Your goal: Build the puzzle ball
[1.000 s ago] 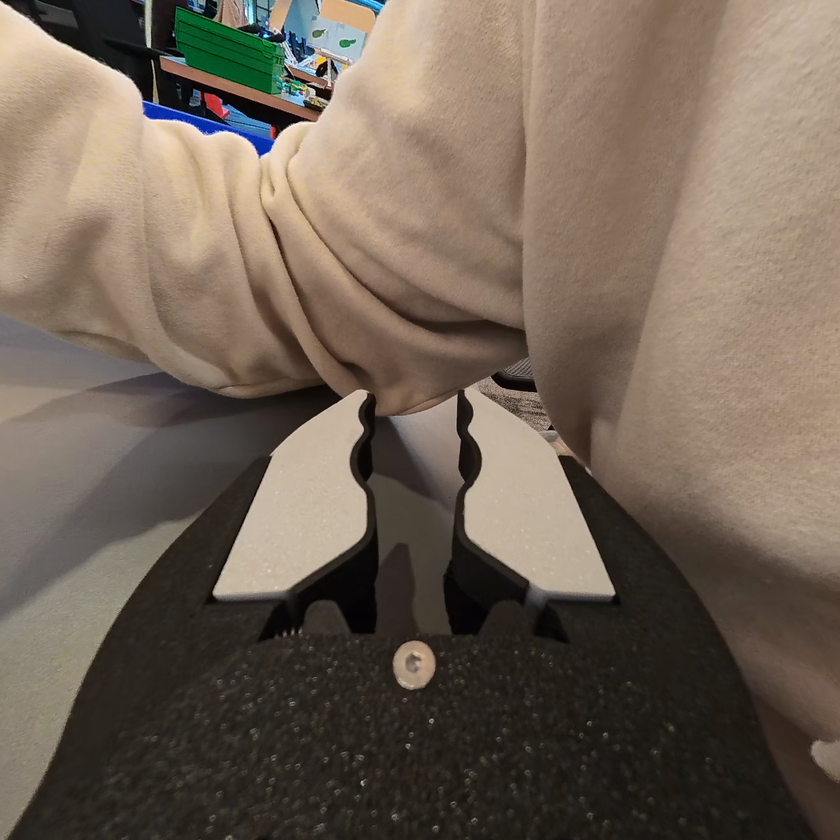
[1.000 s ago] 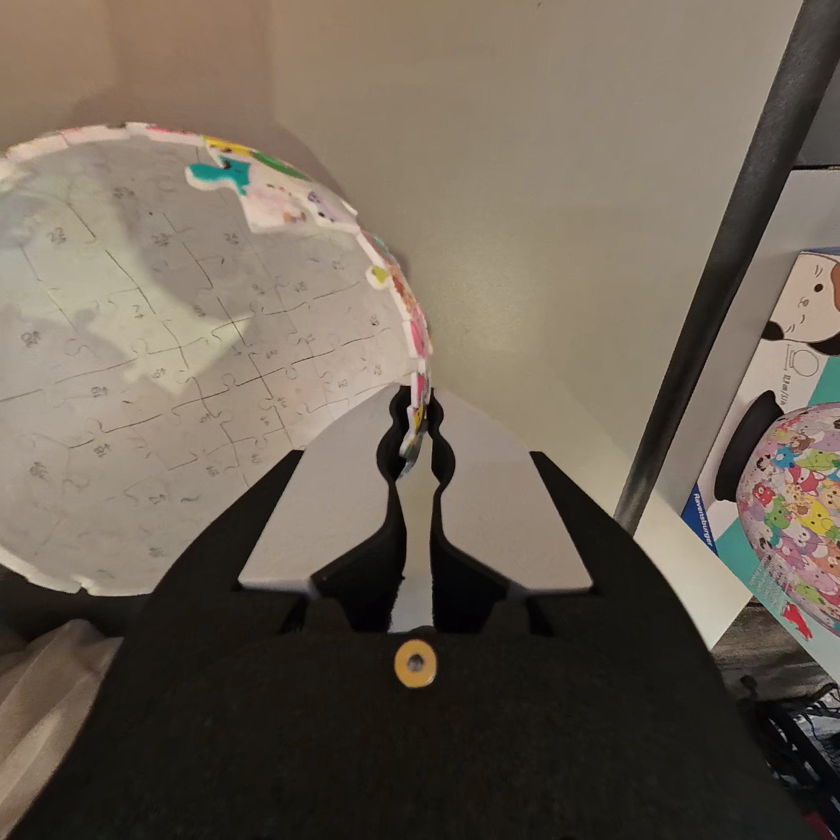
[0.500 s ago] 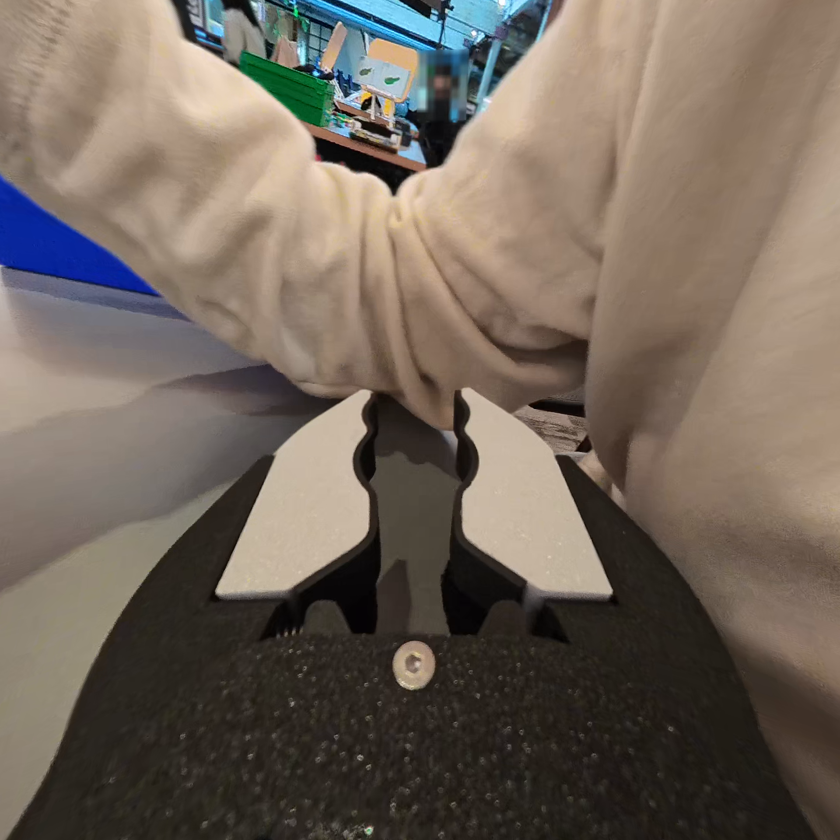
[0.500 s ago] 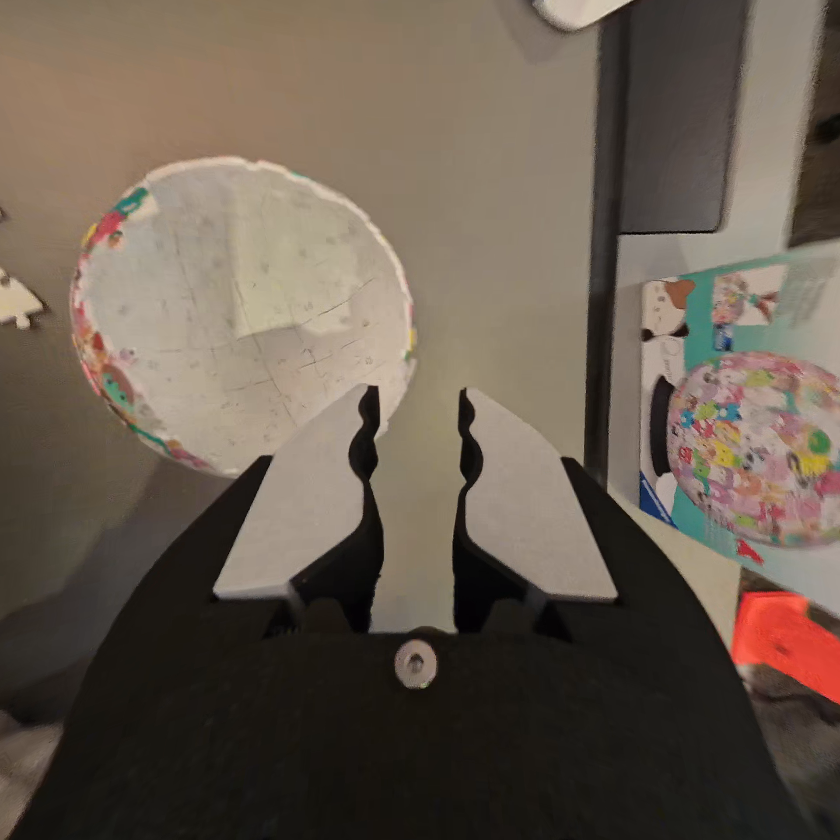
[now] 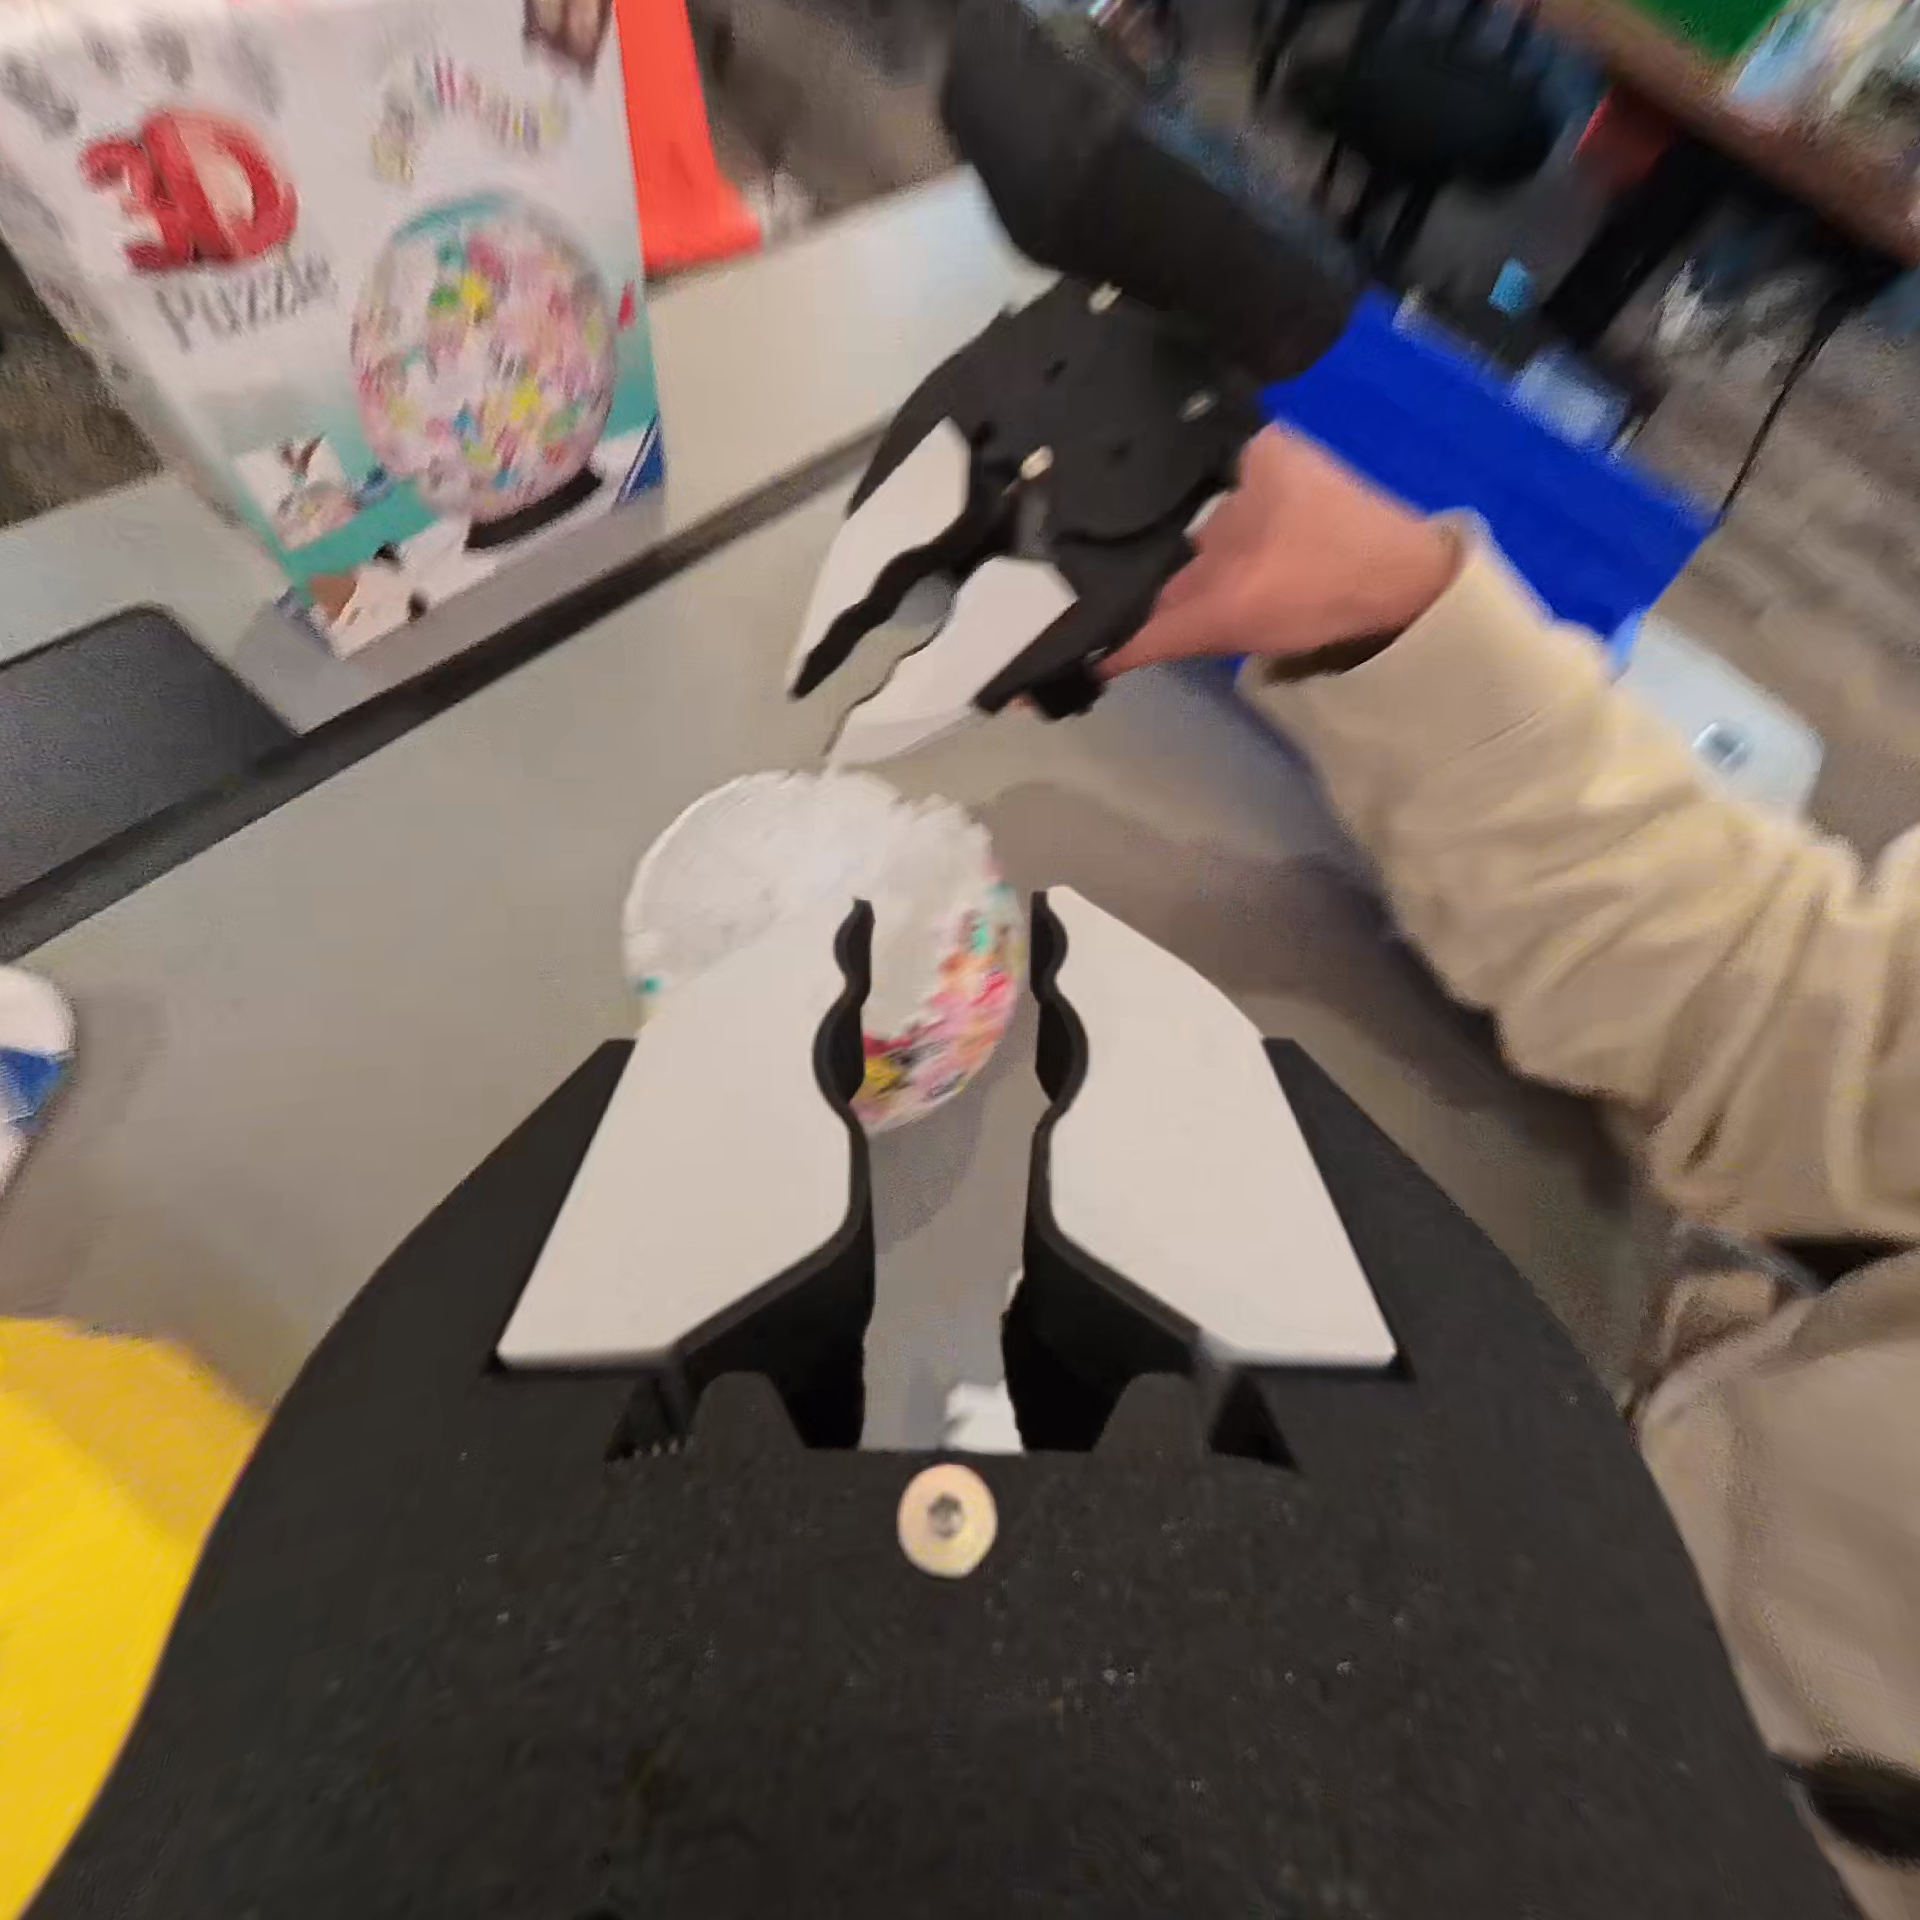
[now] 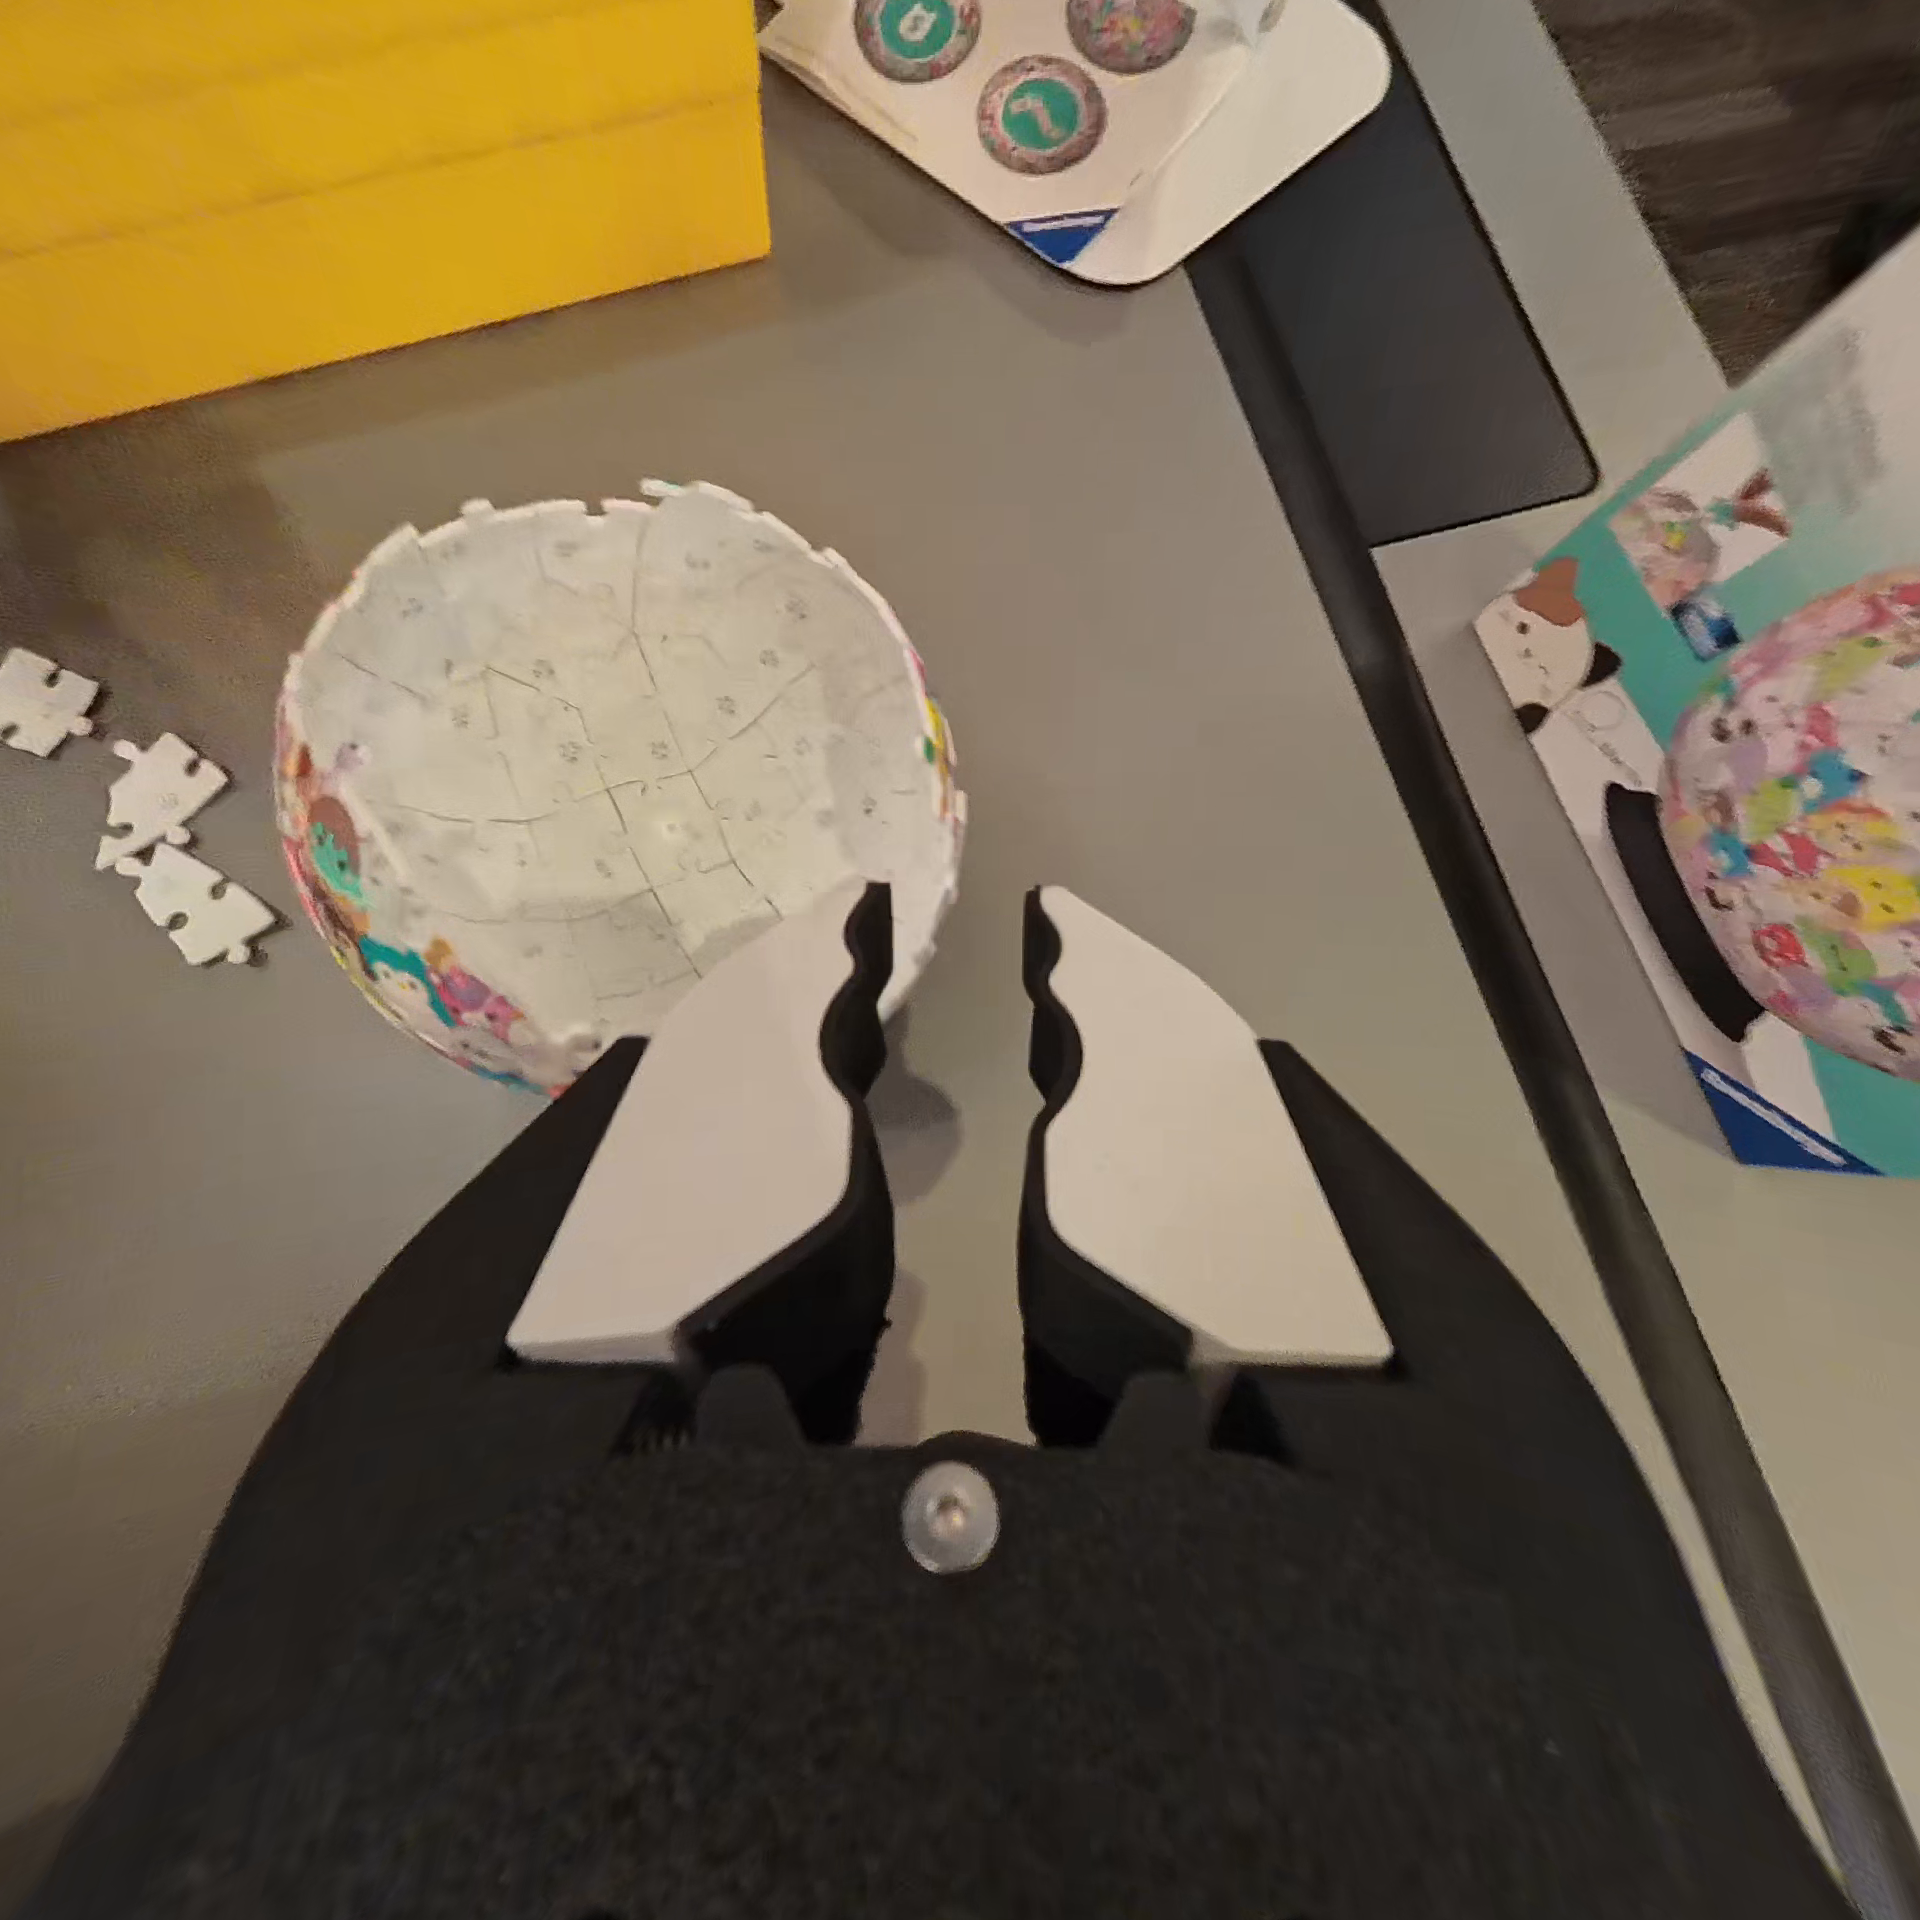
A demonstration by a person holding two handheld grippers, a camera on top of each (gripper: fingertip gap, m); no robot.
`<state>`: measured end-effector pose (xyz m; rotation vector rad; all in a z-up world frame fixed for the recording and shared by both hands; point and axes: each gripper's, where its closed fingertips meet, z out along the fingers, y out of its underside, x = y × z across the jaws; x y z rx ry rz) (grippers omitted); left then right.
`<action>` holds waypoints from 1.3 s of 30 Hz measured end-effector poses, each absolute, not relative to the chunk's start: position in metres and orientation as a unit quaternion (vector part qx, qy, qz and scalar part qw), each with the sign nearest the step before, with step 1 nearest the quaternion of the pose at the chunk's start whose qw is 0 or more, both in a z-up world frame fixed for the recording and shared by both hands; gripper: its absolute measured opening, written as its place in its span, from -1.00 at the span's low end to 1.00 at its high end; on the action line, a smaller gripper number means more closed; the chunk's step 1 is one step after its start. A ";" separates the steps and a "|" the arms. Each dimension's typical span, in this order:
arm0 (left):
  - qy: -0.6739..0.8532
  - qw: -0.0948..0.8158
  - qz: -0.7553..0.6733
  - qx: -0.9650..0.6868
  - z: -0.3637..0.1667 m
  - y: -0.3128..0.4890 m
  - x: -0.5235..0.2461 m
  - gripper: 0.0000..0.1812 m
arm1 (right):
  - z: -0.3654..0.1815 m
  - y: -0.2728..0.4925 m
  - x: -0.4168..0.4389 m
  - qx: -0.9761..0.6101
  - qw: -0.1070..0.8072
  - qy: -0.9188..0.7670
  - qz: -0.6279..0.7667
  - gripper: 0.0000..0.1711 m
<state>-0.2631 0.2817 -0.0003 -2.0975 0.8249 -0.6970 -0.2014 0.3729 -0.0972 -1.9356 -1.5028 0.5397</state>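
The half-built puzzle ball [image 6: 613, 769] lies on the grey table [image 6: 1091, 540] as an open bowl, white inside and coloured outside. My right gripper [image 6: 956, 894] is open and empty, hovering just right of the bowl's near rim. In the left wrist view the bowl [image 5: 769, 883] is blurred, straight ahead of my left gripper [image 5: 945, 914], which is open and empty just short of it. The right gripper [image 5: 826, 717] shows there above the bowl's far side, held by a hand. Three loose white pieces [image 6: 156, 821] lie left of the bowl.
The puzzle box [image 6: 1745, 831] stands to the right beyond a dark rail [image 6: 1455, 831]; it also shows in the left wrist view [image 5: 343, 312]. A yellow box [image 6: 364, 177] and a printed leaflet [image 6: 1091, 114] lie at the far side. A blue bin [image 5: 1455, 488] is behind the hand. Spacing between my two grippers at the tips: around 15 cm.
My right gripper let go of the bowl's rim, opened and pulled back above it. My left gripper swung away from the sleeve and now faces the bowl.
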 end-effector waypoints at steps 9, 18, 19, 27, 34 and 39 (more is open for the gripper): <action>0.571 0.278 -0.161 -0.756 -0.063 0.356 -0.246 -0.69 | -0.116 0.375 -0.208 -0.740 0.288 -0.584 0.168 -0.83; 0.666 0.191 -0.079 -0.716 -0.099 0.373 -0.235 -0.74 | -0.128 0.377 -0.210 -0.745 0.277 -0.583 0.167 -0.87; 0.667 0.192 -0.084 -0.715 -0.100 0.372 -0.233 -0.77 | -0.128 0.377 -0.210 -0.745 0.278 -0.582 0.170 -0.88; 0.649 0.211 -0.094 -0.725 -0.098 0.376 -0.236 -0.76 | -0.128 0.374 -0.215 -0.738 0.287 -0.577 0.201 -0.90; 0.628 0.216 -0.128 -0.736 -0.104 0.374 -0.240 -0.74 | -0.127 0.375 -0.218 -0.737 0.295 -0.573 0.205 -0.89; 0.627 0.210 -0.129 -0.739 -0.111 0.376 -0.237 -0.76 | -0.128 0.377 -0.217 -0.738 0.300 -0.569 0.202 -0.94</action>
